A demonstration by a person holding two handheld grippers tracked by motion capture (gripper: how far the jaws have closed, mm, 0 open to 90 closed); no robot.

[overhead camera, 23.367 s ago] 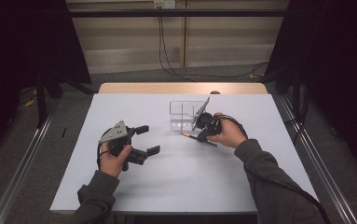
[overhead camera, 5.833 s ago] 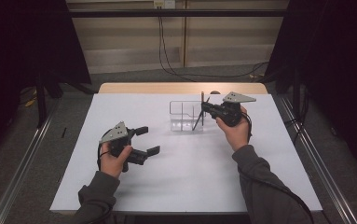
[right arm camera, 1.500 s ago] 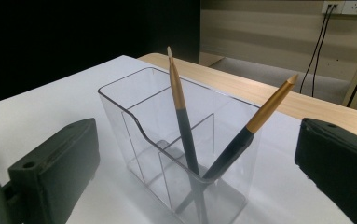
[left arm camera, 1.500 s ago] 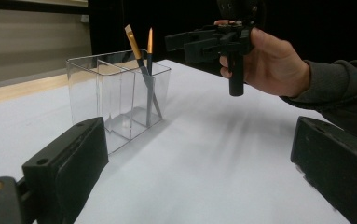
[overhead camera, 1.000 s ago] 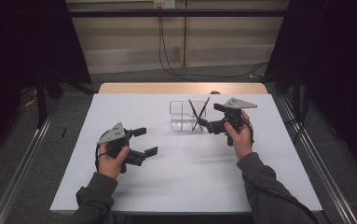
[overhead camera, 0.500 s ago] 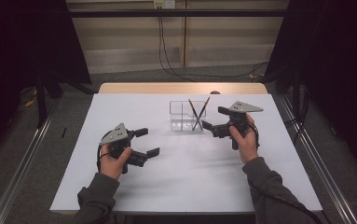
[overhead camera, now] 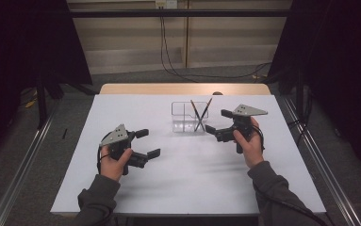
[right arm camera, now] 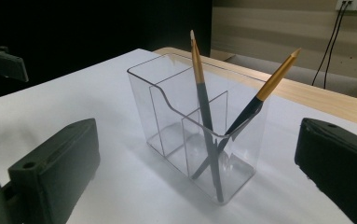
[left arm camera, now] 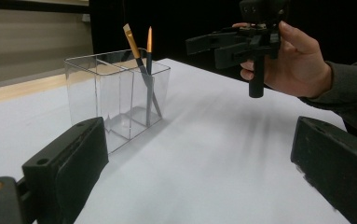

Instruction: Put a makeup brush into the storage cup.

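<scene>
A clear plastic holder [overhead camera: 183, 117] with compartments stands at the table's far middle. Two gold-topped dark pencils [overhead camera: 194, 109] [overhead camera: 207, 107] stand crossed in its right-hand compartment. My right gripper [overhead camera: 214, 120] is open and empty just right of the holder, jaws pointing at it. In the right gripper view the holder [right arm camera: 167, 116] and the two pencils [right arm camera: 197, 70] [right arm camera: 274, 79] sit close, between the black fingers [right arm camera: 55, 158]. My left gripper [overhead camera: 153, 142] is open and empty at the front left. The left gripper view shows the holder [left arm camera: 101, 93] and the right gripper [left arm camera: 209, 44] beyond it.
The white table [overhead camera: 187, 179] has a wooden strip [overhead camera: 183, 88] along its far edge. Metal rails [overhead camera: 22, 169] run on the floor at both sides, and cables [overhead camera: 168, 52] hang down the back wall.
The right gripper carried a pencil from the table to the holder and let it go there. Over the last second it drew back to the right, open. The left gripper stayed put.
</scene>
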